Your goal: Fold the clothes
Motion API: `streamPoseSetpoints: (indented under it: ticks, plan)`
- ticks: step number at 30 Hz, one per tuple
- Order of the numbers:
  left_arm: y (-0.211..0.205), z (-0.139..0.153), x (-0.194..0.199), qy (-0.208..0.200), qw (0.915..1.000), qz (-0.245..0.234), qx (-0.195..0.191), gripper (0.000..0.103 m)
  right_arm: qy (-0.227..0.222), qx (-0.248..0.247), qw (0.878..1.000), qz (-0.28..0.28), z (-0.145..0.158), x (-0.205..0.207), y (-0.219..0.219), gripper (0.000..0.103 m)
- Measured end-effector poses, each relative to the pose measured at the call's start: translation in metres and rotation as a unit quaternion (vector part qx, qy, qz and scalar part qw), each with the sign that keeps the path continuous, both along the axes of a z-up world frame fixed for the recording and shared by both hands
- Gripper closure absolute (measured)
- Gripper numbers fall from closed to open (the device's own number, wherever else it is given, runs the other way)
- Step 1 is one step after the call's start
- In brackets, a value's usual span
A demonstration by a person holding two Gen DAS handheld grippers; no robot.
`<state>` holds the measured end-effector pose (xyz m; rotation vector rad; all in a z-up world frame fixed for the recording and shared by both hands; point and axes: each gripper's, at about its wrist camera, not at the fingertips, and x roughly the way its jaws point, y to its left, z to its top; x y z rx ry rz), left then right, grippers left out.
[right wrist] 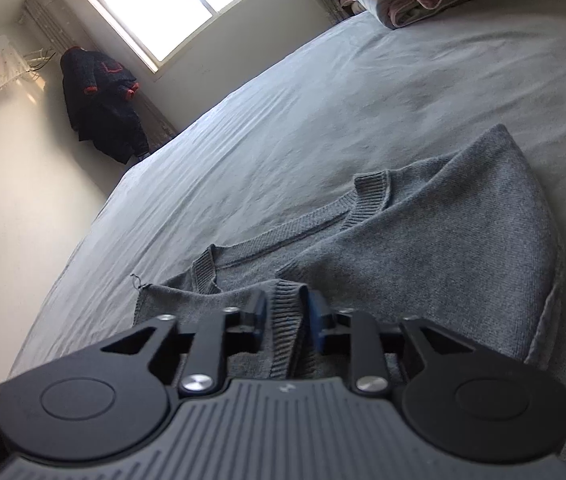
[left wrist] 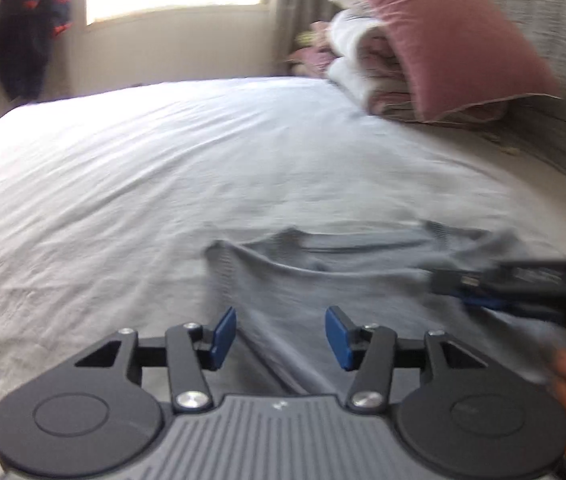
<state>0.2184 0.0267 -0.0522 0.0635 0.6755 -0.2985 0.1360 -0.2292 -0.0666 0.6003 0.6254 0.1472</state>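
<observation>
Both pairs of fingers stand parted over the grey sweater.

Your left gripper (left wrist: 281,334) is half open, its fingers empty above the sweater (right wrist: 423,232); your right gripper (right wrist: 285,320) stands narrower, a ribbed cuff (right wrist: 289,320) between its fingers. The sweater lies on the bed (left wrist: 123,168).

Wrist views, low, close — shared sweater (left wrist: 323,280)

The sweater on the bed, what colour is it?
Grey sweater, clearest in the right wrist view.
</observation>
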Motion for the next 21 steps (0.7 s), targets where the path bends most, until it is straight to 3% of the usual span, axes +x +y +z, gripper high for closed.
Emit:
streamPoseSetpoints:
  ticks: [4, 5, 6, 7, 13, 19, 21]
  plan:
    - [0.007, -0.014, 0.028, 0.007, 0.9983, 0.049, -0.032, 0.054, -0.013, -0.04, 0.999, 0.006, -0.001, 0.002, 0.01, 0.066]
    - [0.011, -0.017, 0.032, 0.012, 0.997, 0.06, -0.048, 0.067, -0.016, -0.052, 0.999, 0.006, -0.002, 0.003, 0.012, 0.069]
    - [0.015, -0.02, 0.034, 0.013, 0.9956, 0.066, -0.065, 0.088, -0.019, -0.063, 0.998, 0.004, -0.003, 0.004, 0.014, 0.08]
    - [0.019, -0.022, 0.035, 0.013, 0.9942, 0.068, -0.083, 0.094, -0.023, -0.068, 0.997, 0.003, -0.004, 0.005, 0.015, 0.09]
    - [0.038, -0.028, 0.027, -0.024, 0.9856, 0.102, -0.133, 0.095, -0.056, -0.048, 0.997, 0.009, -0.007, 0.009, 0.011, 0.094]
    - [0.038, -0.035, 0.035, -0.01, 0.9851, 0.108, -0.134, 0.09, -0.031, -0.043, 0.998, 0.022, -0.016, 0.02, 0.014, 0.094]
    - [0.038, -0.03, 0.032, -0.012, 0.9855, 0.108, -0.13, 0.072, -0.032, -0.039, 0.998, 0.023, -0.014, 0.018, 0.013, 0.088]
